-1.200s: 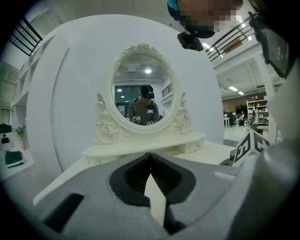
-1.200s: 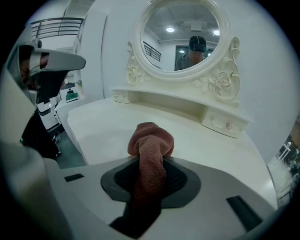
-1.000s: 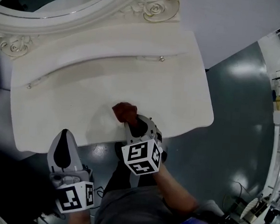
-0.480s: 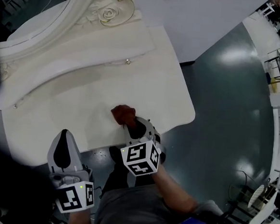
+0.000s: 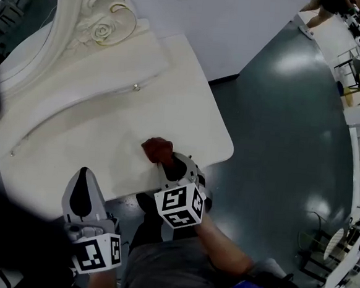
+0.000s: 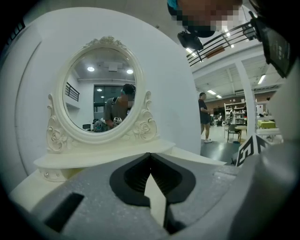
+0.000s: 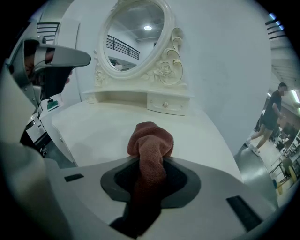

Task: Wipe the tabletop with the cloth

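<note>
Grippers: two, left gripper [image 5: 83, 172] and right gripper [image 5: 167, 164]. Marker cubes [image 5: 179, 207]: two, one per gripper. Cloth [image 5: 157, 149]: one. Table [image 5: 194, 116]: one. Mirror [image 6: 99, 89]: one. Drawer knobs [image 5: 135, 88]: two. Bystander [image 6: 205, 117]: one in each gripper view.

The head view is dim; pale glare pools on the glossy grey-green floor [image 5: 298, 62]. Both gripper views are brighter, fisheye-bent with dark rims. Ceiling lamps [image 6: 90, 69] glint in the oval white-framed mirror [image 6: 101, 93]. The rust-brown terry cloth [image 7: 150, 145] throws only a faint shadow.
</note>
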